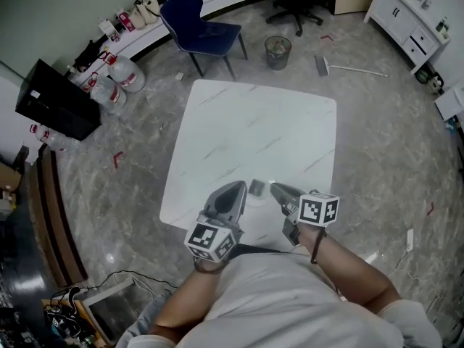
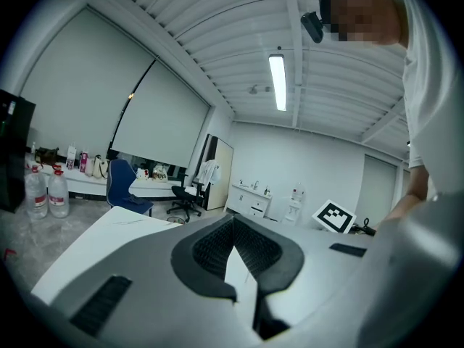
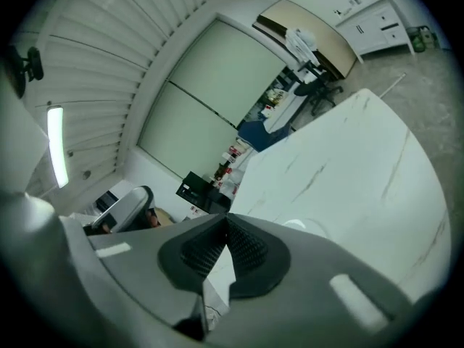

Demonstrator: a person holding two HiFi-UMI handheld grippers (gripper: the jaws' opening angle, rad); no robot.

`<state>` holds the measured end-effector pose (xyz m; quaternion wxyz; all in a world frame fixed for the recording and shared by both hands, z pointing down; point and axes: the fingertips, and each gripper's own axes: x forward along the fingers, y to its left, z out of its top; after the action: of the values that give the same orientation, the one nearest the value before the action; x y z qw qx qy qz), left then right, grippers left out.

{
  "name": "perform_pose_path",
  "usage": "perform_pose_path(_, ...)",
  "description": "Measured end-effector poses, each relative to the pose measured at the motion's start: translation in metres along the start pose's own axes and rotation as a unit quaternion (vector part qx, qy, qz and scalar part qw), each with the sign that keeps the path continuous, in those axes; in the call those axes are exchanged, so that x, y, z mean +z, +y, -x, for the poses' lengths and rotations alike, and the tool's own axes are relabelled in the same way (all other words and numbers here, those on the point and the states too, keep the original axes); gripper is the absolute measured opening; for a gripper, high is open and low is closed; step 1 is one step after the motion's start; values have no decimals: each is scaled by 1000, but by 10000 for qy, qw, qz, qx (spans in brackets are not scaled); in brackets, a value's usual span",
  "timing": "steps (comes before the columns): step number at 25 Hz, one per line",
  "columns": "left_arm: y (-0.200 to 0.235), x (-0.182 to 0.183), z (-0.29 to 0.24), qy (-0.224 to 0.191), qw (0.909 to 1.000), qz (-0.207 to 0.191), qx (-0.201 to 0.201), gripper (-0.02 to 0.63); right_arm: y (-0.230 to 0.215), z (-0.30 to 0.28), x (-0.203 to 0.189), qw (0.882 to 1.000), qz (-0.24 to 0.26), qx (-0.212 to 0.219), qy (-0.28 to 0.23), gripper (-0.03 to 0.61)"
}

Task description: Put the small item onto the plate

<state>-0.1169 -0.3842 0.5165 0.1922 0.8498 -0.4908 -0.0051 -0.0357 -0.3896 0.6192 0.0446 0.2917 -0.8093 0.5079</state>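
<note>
A small grey square item point(image 1: 257, 188) lies on the white marble table point(image 1: 254, 129) near its front edge, between my two grippers. My left gripper point(image 1: 235, 188) points at it from the left, and its jaws point(image 2: 232, 223) meet at the tips with nothing between them. My right gripper point(image 1: 275, 188) comes in from the right, close to the item, and its jaws point(image 3: 226, 222) are shut and hold nothing. A faint white rounded shape point(image 3: 304, 226) shows on the table just past the right jaws. I cannot tell whether it is the plate.
Beyond the table stand a blue chair point(image 1: 205, 26) and a wire bin point(image 1: 278, 51). Water bottles point(image 1: 122, 75) and a black box point(image 1: 56, 101) are at the left, with a white cabinet point(image 1: 407, 20) at the far right. The table's front edge is close to the person's body.
</note>
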Motion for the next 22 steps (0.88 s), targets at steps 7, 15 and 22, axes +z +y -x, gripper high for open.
perform_pose_path(7, -44, 76, 8, -544, 9981, -229, -188, 6, 79, 49, 50, 9830, 1679, 427, -605, 2)
perform_pose_path(15, -95, 134, 14, -817, 9942, -525, -452, 6, 188, 116, 98, 9262, 3255, 1067, -1577, 2)
perform_pose_path(22, -116, 142, 19, -855, 9930, -702, -424, 6, 234, 148, 103, 8830, 4131, 1220, -1866, 2)
